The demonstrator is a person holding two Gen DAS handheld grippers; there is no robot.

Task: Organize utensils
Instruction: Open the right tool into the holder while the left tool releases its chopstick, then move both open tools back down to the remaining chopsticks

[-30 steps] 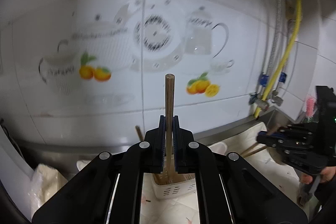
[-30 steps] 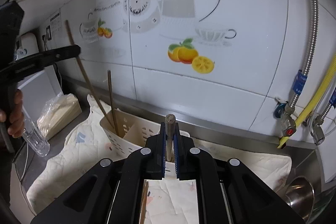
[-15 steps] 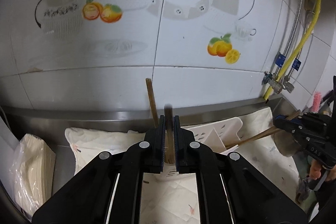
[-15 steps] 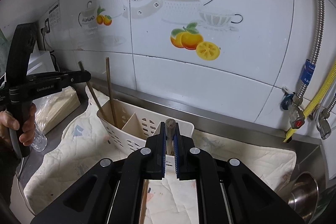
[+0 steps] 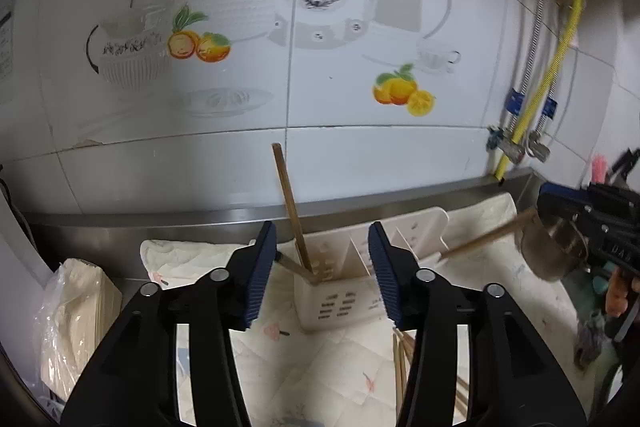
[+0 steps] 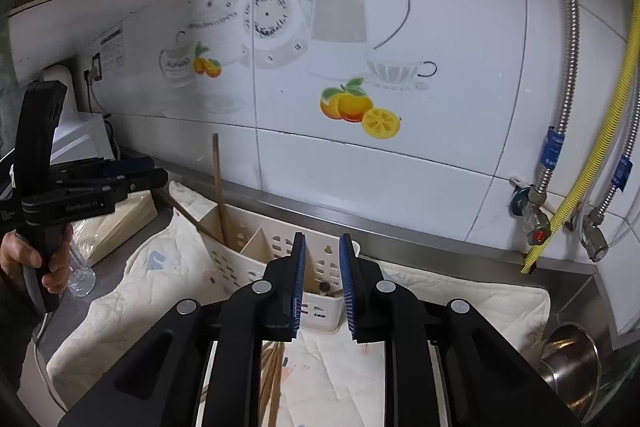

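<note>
Left tool (image 5: 322,275): its blue-padded fingers (image 5: 260,273) are standing wide apart, gripping nothing.
Right tool (image 6: 322,287): its fingers (image 6: 298,283) are parted with a narrower gap, also gripping nothing.
Loose chopsticks (image 6: 272,367): a small bundle is lying on the cloth just below and behind the right tool's fingers; the same bundle (image 5: 400,351) is showing beside the left tool's right finger.
Quilted cloth (image 5: 320,367): it is covering the tabletop under both tools, pale with small printed marks.
Utensil basket (image 5: 340,301): the white slotted holder is sitting on the cloth straight ahead of the left tool, between its fingers in view; from the right wrist it (image 6: 248,251) is lying just beyond the fingers, reaching away to the left.
Upright chopstick (image 5: 290,205): it is standing in the basket's left compartment, tilting slightly, its tip rising past the tool toward the wall.
Leaning chopstick (image 6: 184,213): a second one is resting in that same compartment, slanting out toward the left tool.
Dropped chopstick (image 6: 324,287): its round end is showing in the basket's near compartment, right between the right tool's fingers, touching neither.
Plastic-wrapped packet (image 5: 76,311): it is lying to the left tool's left, off the cloth.
Steel bowl (image 6: 572,367): it is sitting to the right tool's far right.
Tiled wall (image 6: 400,167): it is rising beyond the basket, printed with teapots and oranges.
</note>
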